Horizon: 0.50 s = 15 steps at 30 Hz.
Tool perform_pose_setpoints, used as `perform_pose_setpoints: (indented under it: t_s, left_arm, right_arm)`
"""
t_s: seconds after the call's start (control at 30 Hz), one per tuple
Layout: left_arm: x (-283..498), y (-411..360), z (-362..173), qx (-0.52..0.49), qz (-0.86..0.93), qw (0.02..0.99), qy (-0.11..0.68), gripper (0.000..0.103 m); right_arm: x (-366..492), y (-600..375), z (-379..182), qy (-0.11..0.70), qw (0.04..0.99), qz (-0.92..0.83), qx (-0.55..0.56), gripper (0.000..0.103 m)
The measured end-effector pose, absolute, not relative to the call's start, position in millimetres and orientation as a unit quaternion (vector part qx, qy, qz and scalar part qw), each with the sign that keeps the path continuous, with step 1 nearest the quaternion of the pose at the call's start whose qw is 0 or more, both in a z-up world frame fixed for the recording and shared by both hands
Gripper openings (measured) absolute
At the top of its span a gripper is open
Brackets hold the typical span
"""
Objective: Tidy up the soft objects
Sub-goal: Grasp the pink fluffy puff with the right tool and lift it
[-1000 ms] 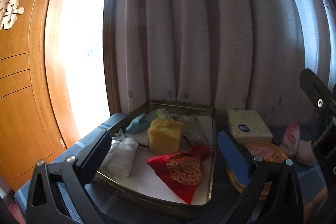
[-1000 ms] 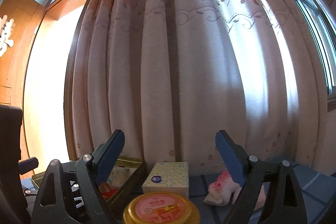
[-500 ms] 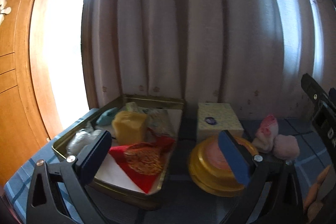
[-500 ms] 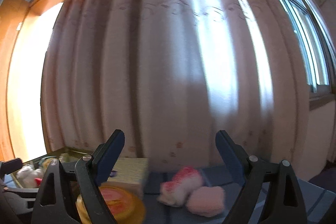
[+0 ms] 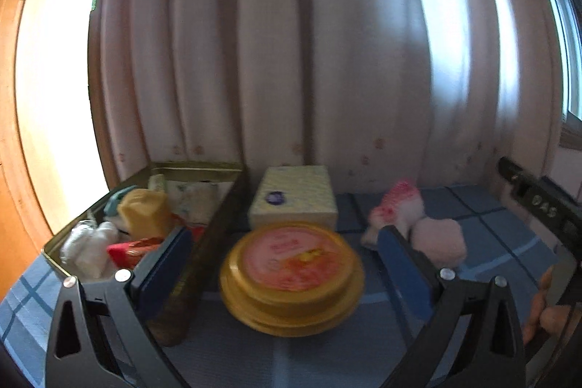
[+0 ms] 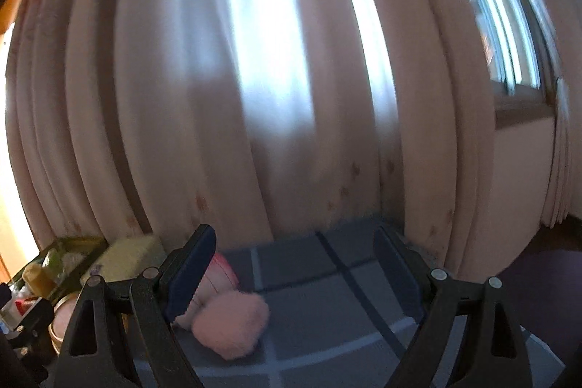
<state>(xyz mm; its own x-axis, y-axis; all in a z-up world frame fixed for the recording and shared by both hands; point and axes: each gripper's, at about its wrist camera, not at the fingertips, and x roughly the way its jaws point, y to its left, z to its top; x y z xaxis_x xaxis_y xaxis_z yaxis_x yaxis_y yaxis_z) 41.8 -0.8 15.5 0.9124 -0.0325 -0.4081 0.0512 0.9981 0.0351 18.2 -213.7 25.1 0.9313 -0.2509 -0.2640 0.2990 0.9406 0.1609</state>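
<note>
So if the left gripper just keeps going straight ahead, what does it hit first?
Most likely the round yellow tin, which sits centred between the open jaws of the left gripper. The pale box is behind it. Depth is hard to judge.

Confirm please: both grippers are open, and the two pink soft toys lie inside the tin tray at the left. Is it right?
Not quite. The two pink soft toys lie on the blue checked cloth, outside the tin tray, as the left wrist view shows. Both the left gripper and the right gripper are open.
</note>
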Motion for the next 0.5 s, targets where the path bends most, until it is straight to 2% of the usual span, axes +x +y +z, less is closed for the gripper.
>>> perform_pose_setpoints:
  t_s: [0.2, 0.37, 0.43, 0.5]
  left_arm:
    - [44, -23, 12, 0.037, -0.033, 0.973, 0.227, 0.103]
    - [44, -31, 10, 0.047, -0.029, 0.971, 0.234, 0.103]
    - [46, -32, 10, 0.048, -0.03, 0.969, 0.24, 0.103]
    - [49, -34, 8, 0.048, -0.03, 0.967, 0.248, 0.103]
  right_arm:
    - [57, -214, 9, 0.249, 0.964, -0.013, 0.098, 0.09]
    - [95, -194, -9, 0.339, 0.937, 0.023, 0.078, 0.09]
    - [104, -187, -13, 0.359, 0.931, 0.033, 0.063, 0.075]
    - [111, -180, -20, 0.384, 0.921, 0.047, 0.048, 0.064]
